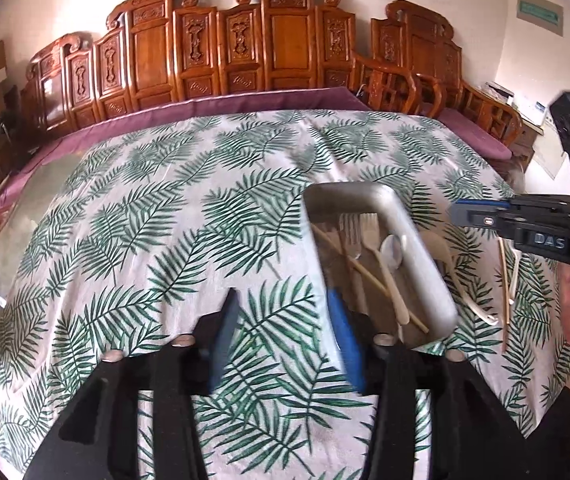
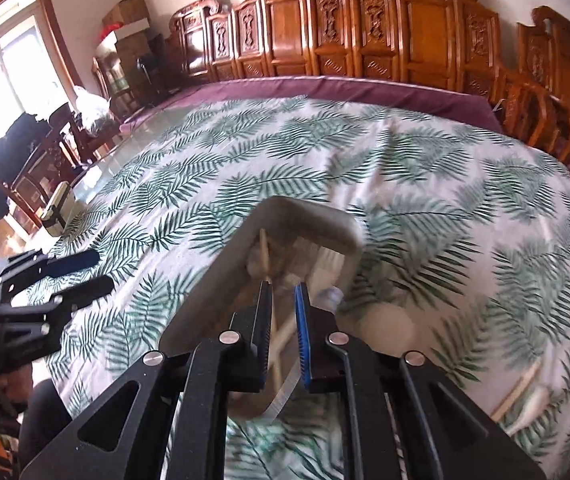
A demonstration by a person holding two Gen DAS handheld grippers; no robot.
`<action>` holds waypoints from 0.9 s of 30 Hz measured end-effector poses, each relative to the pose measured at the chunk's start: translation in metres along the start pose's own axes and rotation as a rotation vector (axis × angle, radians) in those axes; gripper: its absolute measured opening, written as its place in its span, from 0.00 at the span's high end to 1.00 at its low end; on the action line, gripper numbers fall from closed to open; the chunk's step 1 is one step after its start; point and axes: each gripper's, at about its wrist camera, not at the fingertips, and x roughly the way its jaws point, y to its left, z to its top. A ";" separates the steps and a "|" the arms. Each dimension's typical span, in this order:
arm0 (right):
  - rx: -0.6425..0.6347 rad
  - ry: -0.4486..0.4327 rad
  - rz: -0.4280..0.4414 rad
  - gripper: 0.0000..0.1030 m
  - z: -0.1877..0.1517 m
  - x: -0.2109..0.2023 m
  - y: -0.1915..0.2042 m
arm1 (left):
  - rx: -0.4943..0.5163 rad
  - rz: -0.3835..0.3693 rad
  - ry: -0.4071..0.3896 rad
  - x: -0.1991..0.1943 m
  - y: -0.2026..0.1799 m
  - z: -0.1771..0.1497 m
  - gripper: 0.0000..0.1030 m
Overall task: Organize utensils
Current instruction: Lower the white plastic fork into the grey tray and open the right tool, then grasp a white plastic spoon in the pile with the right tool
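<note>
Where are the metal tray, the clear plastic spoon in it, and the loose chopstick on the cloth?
metal tray [image 1: 425, 256], left wrist view, on its right rim.
clear plastic spoon [image 1: 392, 249], left wrist view, on its bowl.
loose chopstick [image 1: 506, 292], left wrist view, mid-shaft, right of the tray.

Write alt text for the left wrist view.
A grey tray holding forks, a spoon and chopsticks sits on a leaf-print tablecloth, just ahead of the left gripper, whose jaws stand open over bare cloth. More utensils lie right of the tray, below the right gripper.
</note>
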 end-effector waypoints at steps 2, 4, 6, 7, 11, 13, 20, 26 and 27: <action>0.009 -0.013 -0.021 0.87 -0.011 -0.016 -0.016 | 0.009 -0.009 -0.014 -0.004 -0.010 0.001 0.42; 0.013 -0.016 -0.067 0.87 -0.025 -0.033 -0.037 | 0.018 -0.025 -0.014 -0.005 -0.020 0.002 0.40; 0.020 -0.012 -0.113 0.87 -0.037 -0.043 -0.054 | 0.028 -0.044 -0.019 -0.007 -0.032 0.002 0.39; 0.029 -0.006 -0.138 0.87 -0.044 -0.048 -0.066 | 0.031 -0.048 -0.019 -0.007 -0.037 0.003 0.38; 0.074 0.016 -0.198 0.83 -0.070 -0.057 -0.105 | 0.055 -0.085 -0.020 -0.006 -0.066 0.004 0.38; 0.095 0.032 -0.222 0.72 -0.083 -0.057 -0.121 | 0.072 -0.104 -0.017 -0.003 -0.083 0.005 0.38; 0.220 0.100 -0.260 0.70 -0.117 -0.044 -0.171 | 0.130 -0.137 -0.007 0.005 -0.126 0.005 0.38; 0.341 0.123 -0.232 0.70 -0.129 -0.031 -0.194 | 0.158 -0.152 0.007 0.012 -0.147 0.002 0.38; 0.359 0.128 -0.229 0.70 -0.130 -0.029 -0.197 | 0.159 -0.154 0.010 0.013 -0.149 0.001 0.38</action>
